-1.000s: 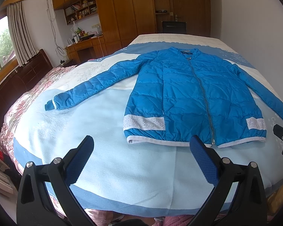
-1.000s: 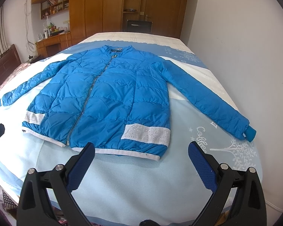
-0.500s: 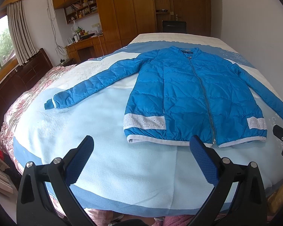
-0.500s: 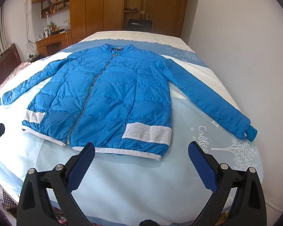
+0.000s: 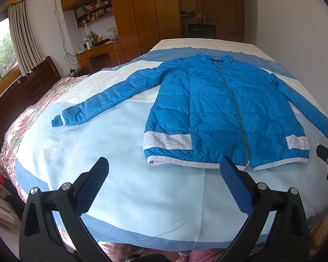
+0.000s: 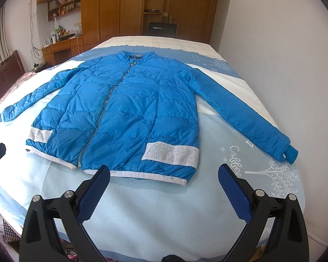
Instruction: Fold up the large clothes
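A blue quilted jacket (image 5: 225, 111) lies flat and zipped on the bed, collar far, hem near, both sleeves spread out to the sides. It also shows in the right wrist view (image 6: 124, 113). My left gripper (image 5: 164, 168) is open and empty, above the bed short of the hem's left part. My right gripper (image 6: 164, 175) is open and empty, just short of the hem's right part. The left sleeve cuff (image 5: 59, 121) lies far left; the right sleeve cuff (image 6: 289, 152) lies far right.
The bed (image 5: 124, 152) carries a light blue blanket; a pink quilt (image 5: 21, 126) hangs on its left side. A white wall (image 6: 284, 43) runs along the right edge. Wooden wardrobes (image 5: 142, 11), a desk (image 5: 98, 52) and a dark headboard (image 5: 26, 89) stand behind and left.
Both grippers have crept slightly towards the jacket's hem; the jacket has not moved and both stay open.
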### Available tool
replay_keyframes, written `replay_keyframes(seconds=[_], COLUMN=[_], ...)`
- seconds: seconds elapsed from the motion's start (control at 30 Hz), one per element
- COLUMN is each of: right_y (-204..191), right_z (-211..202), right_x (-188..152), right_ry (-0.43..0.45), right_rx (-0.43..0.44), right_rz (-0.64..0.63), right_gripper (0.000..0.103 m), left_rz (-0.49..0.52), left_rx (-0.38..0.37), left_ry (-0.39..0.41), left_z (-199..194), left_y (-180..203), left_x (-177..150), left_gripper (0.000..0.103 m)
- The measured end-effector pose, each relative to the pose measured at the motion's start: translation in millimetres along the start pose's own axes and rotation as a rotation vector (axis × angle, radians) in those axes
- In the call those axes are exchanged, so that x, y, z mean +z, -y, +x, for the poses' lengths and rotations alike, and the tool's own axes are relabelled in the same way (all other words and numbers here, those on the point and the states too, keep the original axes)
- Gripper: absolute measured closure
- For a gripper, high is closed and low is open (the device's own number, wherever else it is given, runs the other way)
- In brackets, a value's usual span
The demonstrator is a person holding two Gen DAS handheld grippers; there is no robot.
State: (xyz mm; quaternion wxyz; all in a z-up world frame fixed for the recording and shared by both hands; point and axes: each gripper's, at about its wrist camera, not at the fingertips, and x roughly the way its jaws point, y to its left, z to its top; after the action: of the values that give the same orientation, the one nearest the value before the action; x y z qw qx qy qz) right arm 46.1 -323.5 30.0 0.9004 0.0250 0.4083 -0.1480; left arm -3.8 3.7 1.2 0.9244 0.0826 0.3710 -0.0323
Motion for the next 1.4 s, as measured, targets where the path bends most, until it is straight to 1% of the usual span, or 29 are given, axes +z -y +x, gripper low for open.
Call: replay_keyframes(seconds=[0.67, 0.87, 0.97, 1.07, 1.2, 1.27, 1.33, 1.37, 1.4], right_y=[0.2, 2.7, 14.0, 33.9, 66.9, 86.5, 110.9, 125.7, 141.9], right_z=[0.4, 5.8, 14.2, 26.3, 49.2, 61.4, 71.2, 75.2, 79.2], right_x=[-0.3, 0.8, 6.3, 16.5, 30.0, 35.0, 38.7, 40.1, 41.4], right_ry=[0.000, 0.011, 0.015, 0.009, -0.017, -0.028, -0.026, -0.017, -0.014], right_rx=[0.000, 0.010, 0.015, 0.028, 0.073, 0.091, 0.085, 0.080, 0.075], right_rz=[0.001, 0.003, 0.024, 0.066, 0.102, 0.118, 0.142, 0.160, 0.182], right_gripper=[0.004, 0.004, 0.004, 0.004, 0.004, 0.004, 0.004, 0.004, 0.004], left_rz=[0.000, -0.001, 0.002, -0.001, 0.004, -0.002, -0.027, -0.033, -0.027], left_rx=[-0.001, -0.010, -0.051, -0.093, -0.150, -0.215, -0.331, -0.356, -0.369], left_ry=[-0.002, 0.007, -0.027, -0.095, -0.121, -0.095, -0.030, -0.026, -0.038], left_z=[0.3, 12.6, 29.8, 55.9, 80.5, 89.6, 96.0, 100.9, 107.1], left_y=[-0.1, 0.7, 2.0, 5.1, 14.7, 20.0, 26.1, 30.4, 37.2], left_x=[-1.0, -0.9, 1.0, 6.1, 19.3, 30.7, 43.7, 49.8, 57.3], left_gripper=[0.003, 0.003, 0.003, 0.003, 0.003, 0.003, 0.003, 0.003, 0.003])
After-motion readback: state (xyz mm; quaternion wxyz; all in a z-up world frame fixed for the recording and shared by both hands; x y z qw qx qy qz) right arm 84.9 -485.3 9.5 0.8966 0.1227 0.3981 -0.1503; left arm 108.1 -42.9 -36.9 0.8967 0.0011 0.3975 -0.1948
